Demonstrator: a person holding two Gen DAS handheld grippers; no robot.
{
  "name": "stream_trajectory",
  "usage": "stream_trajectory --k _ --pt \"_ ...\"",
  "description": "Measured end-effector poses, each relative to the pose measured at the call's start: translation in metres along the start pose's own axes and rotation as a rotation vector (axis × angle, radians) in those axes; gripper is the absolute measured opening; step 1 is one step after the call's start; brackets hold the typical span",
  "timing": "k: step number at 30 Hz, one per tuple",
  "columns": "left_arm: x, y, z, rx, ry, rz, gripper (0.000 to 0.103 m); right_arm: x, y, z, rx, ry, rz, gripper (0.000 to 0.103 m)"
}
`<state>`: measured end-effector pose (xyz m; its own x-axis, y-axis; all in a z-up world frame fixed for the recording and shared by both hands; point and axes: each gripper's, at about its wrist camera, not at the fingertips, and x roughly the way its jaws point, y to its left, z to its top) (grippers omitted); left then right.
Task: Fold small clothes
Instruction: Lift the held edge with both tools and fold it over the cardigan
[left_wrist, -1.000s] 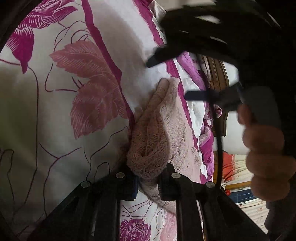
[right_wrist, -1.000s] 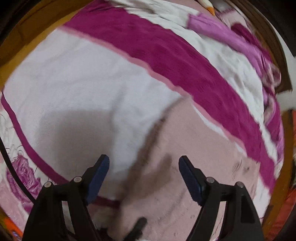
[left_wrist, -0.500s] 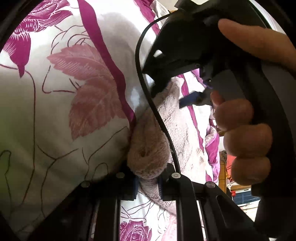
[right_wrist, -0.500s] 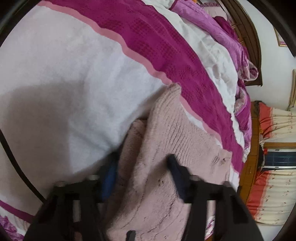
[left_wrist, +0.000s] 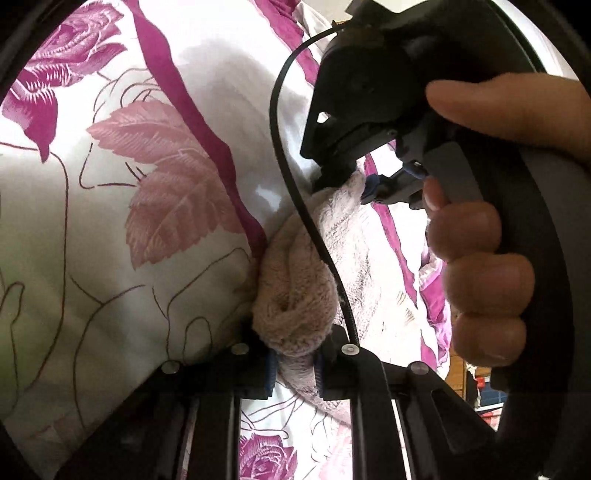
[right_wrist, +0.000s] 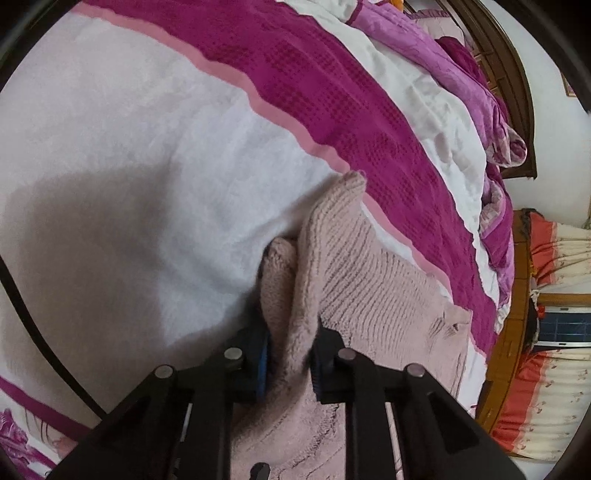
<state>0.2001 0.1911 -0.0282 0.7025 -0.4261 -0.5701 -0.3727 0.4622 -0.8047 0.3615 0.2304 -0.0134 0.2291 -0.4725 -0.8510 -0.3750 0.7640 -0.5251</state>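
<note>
My left gripper (left_wrist: 293, 363) is squeezed tight on a bunched fold of the pink sweater (left_wrist: 295, 288), right at its near end. My right gripper (right_wrist: 288, 354) is closing in on another fold of the same sweater (right_wrist: 354, 280), and the knit is pinched between its blue pads (right_wrist: 263, 356). The sweater lies on the bed cover (left_wrist: 110, 192), which is white with pink leaves and dark pink stripes. In the left view, my right hand (left_wrist: 480, 266) wraps the handle on the right, and a black cable (left_wrist: 291, 184) hangs across the sweater in front. Far off on the right is a brown wooden headboard (right_wrist: 517, 85) and a curtain (right_wrist: 546, 387) with orange stripes.
</note>
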Motion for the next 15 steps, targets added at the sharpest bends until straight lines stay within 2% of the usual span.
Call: stream_trajectory --k 7,12,15 --pt "-0.007 -0.021 -0.008 0.046 -0.049 0.058 0.0 -0.024 -0.016 -0.011 -0.022 -0.063 0.03 0.015" --pt "-0.016 -0.035 -0.015 0.022 -0.082 0.014 0.0 -0.046 -0.038 -0.025 -0.053 -0.126 0.031 0.014" --pt "-0.018 -0.044 -0.021 0.035 -0.096 0.019 0.0 -0.047 -0.053 -0.032 -0.052 -0.139 0.048 0.014"
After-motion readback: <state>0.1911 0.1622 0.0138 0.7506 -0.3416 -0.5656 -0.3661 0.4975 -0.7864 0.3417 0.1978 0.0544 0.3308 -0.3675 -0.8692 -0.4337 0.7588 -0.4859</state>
